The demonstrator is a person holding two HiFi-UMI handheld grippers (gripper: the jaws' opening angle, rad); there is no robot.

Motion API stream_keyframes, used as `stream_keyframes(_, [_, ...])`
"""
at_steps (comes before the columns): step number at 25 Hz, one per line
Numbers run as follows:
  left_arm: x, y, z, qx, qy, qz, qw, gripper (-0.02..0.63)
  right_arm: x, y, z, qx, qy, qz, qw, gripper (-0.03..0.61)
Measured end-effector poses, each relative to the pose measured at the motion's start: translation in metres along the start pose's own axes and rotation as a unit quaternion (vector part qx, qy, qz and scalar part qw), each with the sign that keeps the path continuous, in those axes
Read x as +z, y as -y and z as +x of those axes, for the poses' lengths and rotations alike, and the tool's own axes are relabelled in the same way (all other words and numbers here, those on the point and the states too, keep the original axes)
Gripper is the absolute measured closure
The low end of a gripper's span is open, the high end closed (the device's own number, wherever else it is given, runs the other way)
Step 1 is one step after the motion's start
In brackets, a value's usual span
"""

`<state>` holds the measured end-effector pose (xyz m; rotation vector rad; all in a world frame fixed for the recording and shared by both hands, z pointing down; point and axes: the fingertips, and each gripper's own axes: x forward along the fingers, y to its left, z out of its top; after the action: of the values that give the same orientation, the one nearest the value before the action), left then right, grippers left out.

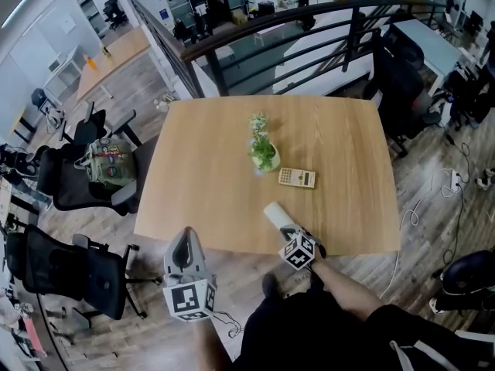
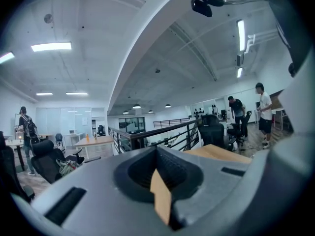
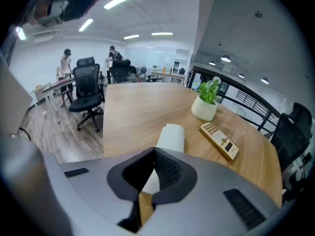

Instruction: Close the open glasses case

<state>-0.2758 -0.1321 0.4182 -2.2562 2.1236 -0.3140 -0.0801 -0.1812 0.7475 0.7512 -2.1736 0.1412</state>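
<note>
Hovering at six o'clock of the seemingly closed glasses case (image 1: 275, 215), the right gripper (image 1: 289, 231), like the left gripper (image 1: 185, 238), is clamped empty; withdrawing seems next.

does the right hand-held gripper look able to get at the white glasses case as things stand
Probably yes. The right hand-held gripper hangs just short of the near end of the glasses case, with nothing between them; the calculator and plant pot stand farther off. Its jaws are shut.

Bright, even light from ceiling strips (image 2: 51, 46) (fisheye bending, dark vignetted corners), soft faint shadows.
</note>
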Motion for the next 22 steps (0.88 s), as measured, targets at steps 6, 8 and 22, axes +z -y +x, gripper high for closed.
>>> stream_keyframes(6, [0.007, 0.018, 0.011, -0.022, 0.009, -0.001, 0.9997, 0.614, 0.067, 0.042, -0.088, -0.008, 0.167, 0.108, 0.980, 0.563])
stream_keyframes(8, [0.009, 0.021, 0.014, -0.027, 0.012, -0.003, 0.9996, 0.614, 0.092, 0.065, -0.132, -0.029, 0.233, 0.139, 0.962, 0.563])
stream_keyframes(22, [0.016, 0.050, 0.030, -0.060, 0.008, 0.003, 0.9982, 0.614, 0.131, 0.162, -0.347, -0.217, 0.411, 0.118, 0.878, 0.563])
